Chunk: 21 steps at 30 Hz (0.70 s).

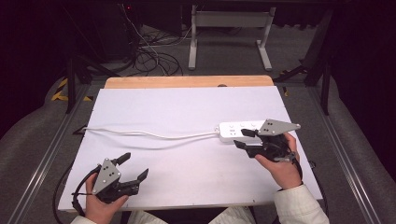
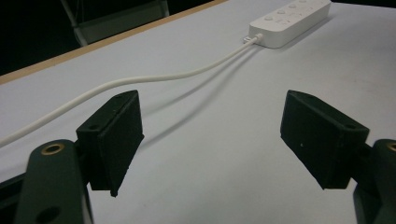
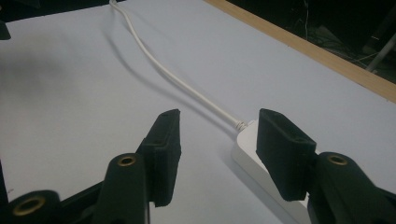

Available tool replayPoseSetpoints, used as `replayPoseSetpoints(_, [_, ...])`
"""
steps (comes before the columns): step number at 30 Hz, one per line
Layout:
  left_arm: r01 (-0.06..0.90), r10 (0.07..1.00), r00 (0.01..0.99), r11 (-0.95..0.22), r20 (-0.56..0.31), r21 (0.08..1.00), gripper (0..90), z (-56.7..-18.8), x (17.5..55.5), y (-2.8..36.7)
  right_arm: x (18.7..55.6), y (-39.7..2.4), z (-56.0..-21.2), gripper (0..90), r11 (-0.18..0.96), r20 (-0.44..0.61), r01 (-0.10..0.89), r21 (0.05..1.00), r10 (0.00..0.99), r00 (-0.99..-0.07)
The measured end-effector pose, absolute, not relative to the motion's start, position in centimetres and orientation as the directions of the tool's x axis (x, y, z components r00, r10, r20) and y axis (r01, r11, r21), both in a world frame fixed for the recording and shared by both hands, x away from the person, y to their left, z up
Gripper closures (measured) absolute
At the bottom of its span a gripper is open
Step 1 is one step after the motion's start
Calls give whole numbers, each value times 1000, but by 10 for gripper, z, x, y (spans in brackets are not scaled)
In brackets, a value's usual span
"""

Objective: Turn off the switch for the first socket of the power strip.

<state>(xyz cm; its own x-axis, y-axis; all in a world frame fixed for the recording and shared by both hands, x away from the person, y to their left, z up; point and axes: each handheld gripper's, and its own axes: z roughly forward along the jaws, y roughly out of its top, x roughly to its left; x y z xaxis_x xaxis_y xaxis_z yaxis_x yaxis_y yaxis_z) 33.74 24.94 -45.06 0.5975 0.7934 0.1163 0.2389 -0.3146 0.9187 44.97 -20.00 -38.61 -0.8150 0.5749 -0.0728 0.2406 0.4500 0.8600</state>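
A white power strip (image 1: 237, 130) lies on the white table top (image 1: 187, 107) at the right; its white cable (image 1: 149, 135) runs left across the board. My right gripper (image 1: 244, 138) is open, held low right beside the strip's cable end, one jaw over the strip's near edge (image 3: 247, 149). My left gripper (image 1: 134, 167) stands open near the front left corner, jaws wide apart, with nothing between them. From the left gripper view the strip (image 2: 289, 18) lies far ahead, with its cable (image 2: 140, 79) crossing in front.
The white board rests on a wooden table whose far edge (image 1: 187, 82) shows. Beyond it are a grey frame stand (image 1: 229, 37) and tangled cables (image 1: 149, 56) on the floor. Metal rails (image 1: 46, 154) run along both sides.
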Motion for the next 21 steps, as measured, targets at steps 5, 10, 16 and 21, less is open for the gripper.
replayPoseSetpoints(5, [239,794,596,-316,118,918,213,-451,338,249,457,-194,-383,586,479,-89,240,844,567,-819])
replayPoseSetpoints(10, [239,795,595,-316,119,918,214,-451,337,250,462,-192,-379,707,495,-101,238,836,564,-819])
replayPoseSetpoints(16, [239,796,593,-317,121,918,215,-451,337,249,474,-190,-377,900,504,-75,270,820,562,-824])
replayPoseSetpoints(21, [240,796,593,-318,121,917,216,-451,337,249,488,-187,-377,900,507,-61,305,806,584,-810])
